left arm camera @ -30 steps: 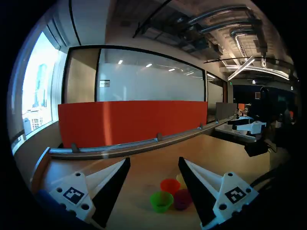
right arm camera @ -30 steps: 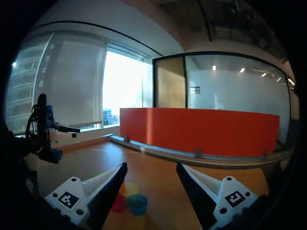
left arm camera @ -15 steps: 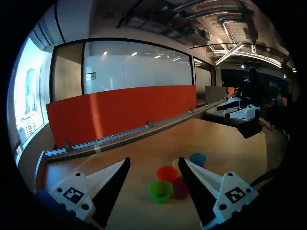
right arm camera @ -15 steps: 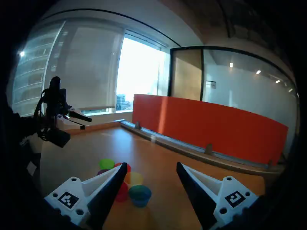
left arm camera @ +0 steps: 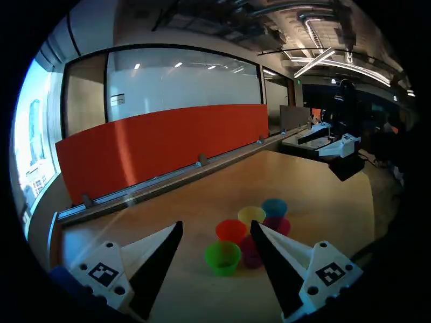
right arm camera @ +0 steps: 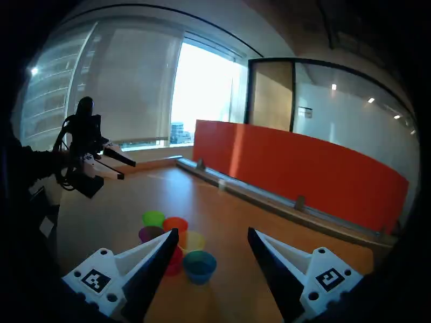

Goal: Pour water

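A long orange partition [left arm camera: 161,140] backs the wooden bench [left arm camera: 323,210]. Both claws hang above the bench with nothing in them: the left claw [left arm camera: 215,223] is spread wide, and so is the right claw [right arm camera: 213,230]. Six small coloured cups stand bunched together on the bench, the green cup [left arm camera: 222,257] nearest the left claw and the blue cup [right arm camera: 199,266] nearest the right.

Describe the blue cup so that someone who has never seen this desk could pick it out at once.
On the wooden desk in front of the orange partition stands a tight cluster of small coloured cups. The blue cup sits at one end of it, next to the yellow cup and opposite the green cup; it is the only blue one.
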A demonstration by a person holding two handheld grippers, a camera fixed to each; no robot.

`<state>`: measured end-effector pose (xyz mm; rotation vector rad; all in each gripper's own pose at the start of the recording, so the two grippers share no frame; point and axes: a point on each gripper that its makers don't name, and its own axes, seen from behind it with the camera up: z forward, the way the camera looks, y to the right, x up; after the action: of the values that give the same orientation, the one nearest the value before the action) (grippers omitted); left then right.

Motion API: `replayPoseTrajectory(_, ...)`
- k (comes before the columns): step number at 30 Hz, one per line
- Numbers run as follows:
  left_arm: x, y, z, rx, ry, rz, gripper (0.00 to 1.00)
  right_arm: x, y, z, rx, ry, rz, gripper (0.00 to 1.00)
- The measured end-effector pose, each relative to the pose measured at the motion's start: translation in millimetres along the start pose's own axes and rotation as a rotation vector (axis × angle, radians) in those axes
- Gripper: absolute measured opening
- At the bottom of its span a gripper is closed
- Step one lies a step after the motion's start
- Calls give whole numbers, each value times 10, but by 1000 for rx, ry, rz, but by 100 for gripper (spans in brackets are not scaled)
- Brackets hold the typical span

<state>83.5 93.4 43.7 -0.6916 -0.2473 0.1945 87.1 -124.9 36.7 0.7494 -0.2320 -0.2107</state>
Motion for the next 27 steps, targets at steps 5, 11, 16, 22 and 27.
replayPoseTrajectory(5,-162,7,66,-19,-36,-13,93,-132,0,53,16,-30,7,99)
replayPoseTrajectory(11,-364,64,141,-49,-81,-8,93,-284,1,136,35,-64,9,100)
replayPoseTrajectory(16,-543,115,199,-76,-121,-4,93,-423,-20,210,55,-95,14,99)
replayPoseTrajectory(22,-720,129,276,-98,-158,-15,93,-588,-22,293,69,-129,18,100)
replayPoseTrajectory(27,-815,113,326,-106,-174,-21,93,-681,-14,357,77,-145,24,99)
